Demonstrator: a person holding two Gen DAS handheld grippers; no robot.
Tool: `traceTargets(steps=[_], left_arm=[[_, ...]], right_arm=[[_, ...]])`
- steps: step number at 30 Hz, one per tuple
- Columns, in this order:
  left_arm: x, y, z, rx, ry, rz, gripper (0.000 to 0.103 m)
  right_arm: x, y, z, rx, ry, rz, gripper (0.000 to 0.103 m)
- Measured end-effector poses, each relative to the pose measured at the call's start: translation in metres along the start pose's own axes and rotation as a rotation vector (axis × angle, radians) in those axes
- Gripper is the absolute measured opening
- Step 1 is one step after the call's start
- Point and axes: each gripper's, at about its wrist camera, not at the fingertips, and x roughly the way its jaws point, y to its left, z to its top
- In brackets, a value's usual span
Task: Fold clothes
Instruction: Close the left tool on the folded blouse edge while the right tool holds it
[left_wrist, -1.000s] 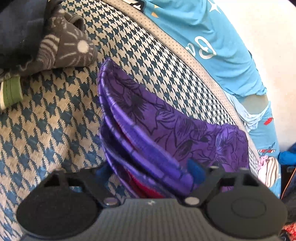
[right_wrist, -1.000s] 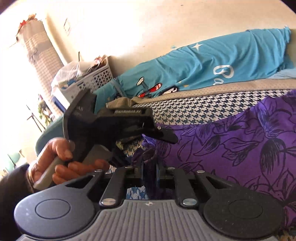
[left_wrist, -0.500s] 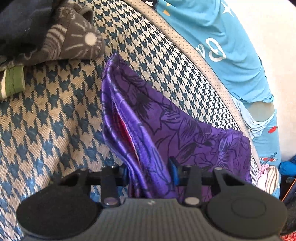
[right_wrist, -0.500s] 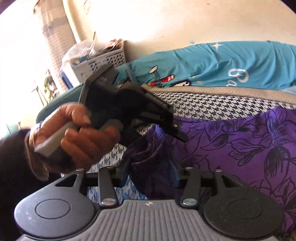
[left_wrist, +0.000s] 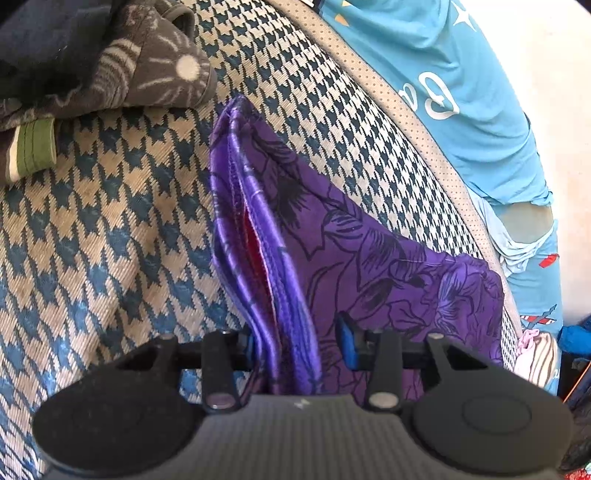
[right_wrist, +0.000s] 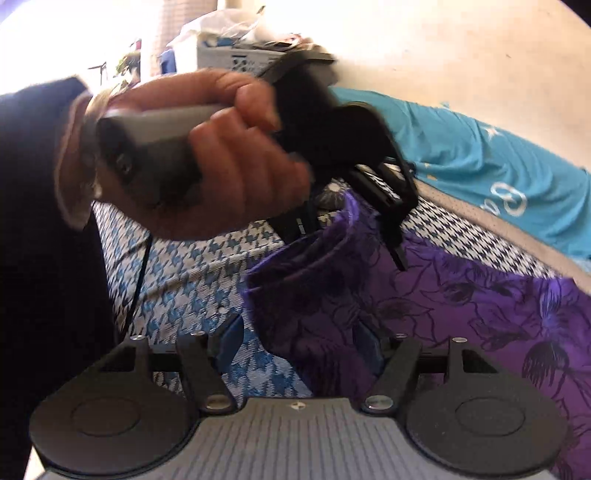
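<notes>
The purple garment (left_wrist: 369, 258) lay already folded into several layers on the houndstooth cover (left_wrist: 110, 240), in the middle of the frame. My left gripper (left_wrist: 299, 343) was closed on its stacked edge. My right gripper (right_wrist: 295, 343) was opening, with a corner of cloth between the pads but loose. I judged one last fold or smoothing remained. A dark patterned garment (left_wrist: 147, 66) waited at upper left; a blue shirt (left_wrist: 461, 92) lay behind.
</notes>
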Motion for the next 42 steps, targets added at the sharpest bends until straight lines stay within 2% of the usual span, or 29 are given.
traceTargets(steps=[5,9,11,13,16,19,23,26,30,33,42], left_arm=[[-0.001,0.002,0.000,-0.011,0.006,0.001,0.037],[-0.002,0.004,-0.001,-0.014,0.007,-0.002,0.037],[-0.003,0.007,0.000,-0.014,0.004,-0.003,0.037],[-0.003,0.009,0.001,-0.014,0.000,-0.003,0.039],[-0.006,0.014,0.003,-0.009,-0.019,0.003,0.041],[-0.008,0.016,0.005,0.002,-0.047,0.007,0.041],[-0.005,0.011,0.006,0.032,-0.091,0.018,0.040],[-0.002,0.009,0.008,0.019,-0.125,0.009,0.038],[0.001,0.010,0.008,0.011,-0.176,0.015,0.020],[0.002,0.009,0.005,0.020,-0.211,-0.001,0.013],[-0.010,-0.018,-0.011,0.085,-0.292,-0.078,0.012]], right_arm=[[0.012,0.021,-0.003,-0.121,-0.002,-0.059,0.065],[0.026,0.031,-0.006,-0.198,0.005,-0.145,0.063],[0.032,0.030,-0.005,-0.198,0.010,-0.170,0.054],[0.032,0.025,-0.004,-0.179,0.004,-0.181,0.027],[0.028,0.017,0.000,-0.138,-0.016,-0.191,0.014],[0.017,0.008,0.003,-0.103,-0.049,-0.198,0.009],[0.003,-0.006,0.009,-0.031,-0.081,-0.193,0.009],[-0.003,-0.011,0.011,-0.006,-0.091,-0.194,0.008],[-0.011,-0.013,0.013,-0.001,-0.105,-0.187,0.008],[-0.016,-0.014,0.013,-0.005,-0.118,-0.197,0.008],[-0.041,-0.028,0.007,0.020,-0.165,-0.265,0.008]])
